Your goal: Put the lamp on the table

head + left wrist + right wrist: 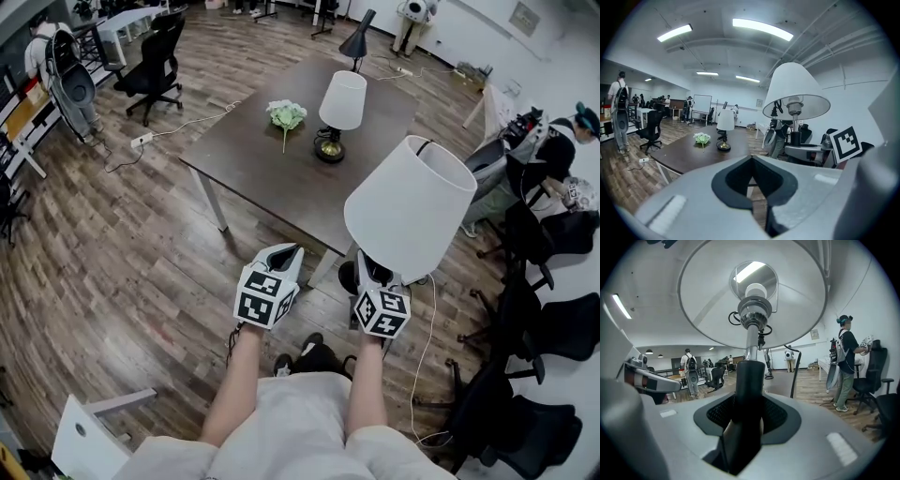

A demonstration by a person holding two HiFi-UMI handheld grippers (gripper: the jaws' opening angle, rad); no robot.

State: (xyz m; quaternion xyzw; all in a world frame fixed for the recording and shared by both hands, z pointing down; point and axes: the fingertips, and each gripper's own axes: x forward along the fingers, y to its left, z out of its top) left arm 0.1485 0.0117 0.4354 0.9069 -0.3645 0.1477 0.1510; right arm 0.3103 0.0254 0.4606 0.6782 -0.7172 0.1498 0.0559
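A lamp with a white shade (410, 206) is held upright in the air, short of the near edge of the dark brown table (262, 159). My right gripper (373, 272) is shut on its black stem (749, 380), below the shade (752, 296). Its white cord (427, 328) hangs down to the floor. My left gripper (281, 258) is beside it on the left, shut and empty, its jaws (751, 164) meeting with nothing between them. The held lamp (793, 91) shows at the right of the left gripper view.
On the table stand a second white-shaded lamp (339, 111), a green flower (286, 115) and a black desk lamp (358, 39). Black office chairs (539, 319) crowd the right side. Another chair (155, 61) is far left. A person (562, 150) stands at the right.
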